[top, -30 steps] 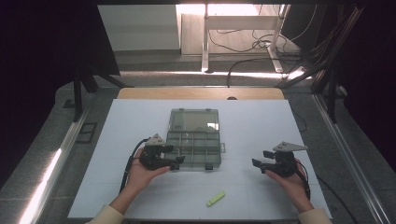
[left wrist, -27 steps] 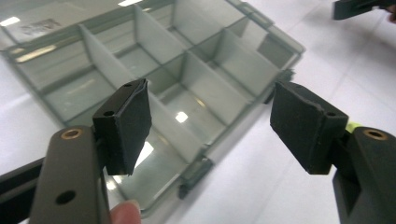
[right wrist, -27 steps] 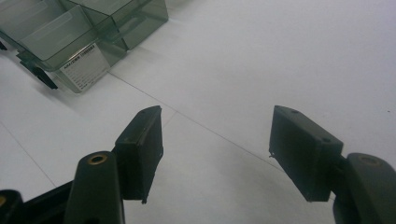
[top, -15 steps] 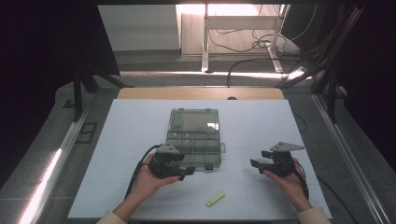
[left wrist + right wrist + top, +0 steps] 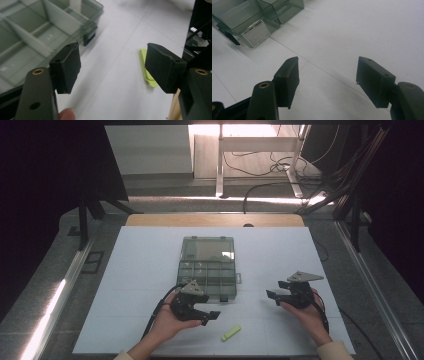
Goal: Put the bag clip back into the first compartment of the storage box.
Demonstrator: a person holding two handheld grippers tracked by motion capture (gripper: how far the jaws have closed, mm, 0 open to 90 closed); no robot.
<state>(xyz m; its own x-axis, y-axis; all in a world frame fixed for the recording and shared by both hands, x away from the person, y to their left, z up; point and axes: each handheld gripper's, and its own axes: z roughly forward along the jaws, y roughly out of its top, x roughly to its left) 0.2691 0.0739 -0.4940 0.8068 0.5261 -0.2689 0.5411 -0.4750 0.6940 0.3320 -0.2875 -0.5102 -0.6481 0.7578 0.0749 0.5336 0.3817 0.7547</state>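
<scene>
At the lower centre of the high view, the left claw (image 5: 212, 316) stands open and empty, angled toward the green strip (image 5: 231, 333) lying flat on the white surface (image 5: 140, 270), likely to grab it. The right claw (image 5: 270, 295) waits open beside the compartment box (image 5: 207, 267).

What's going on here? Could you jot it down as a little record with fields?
Surface: white table
Box: clear compartment organizer box, lid open, mid-table
Small item: yellow-green flat piece, lying on the table nearer the person than the box
Left tongs: open, holding nothing, aimed at the yellow-green piece
Right tongs: open, holding nothing, to the right of the box
</scene>
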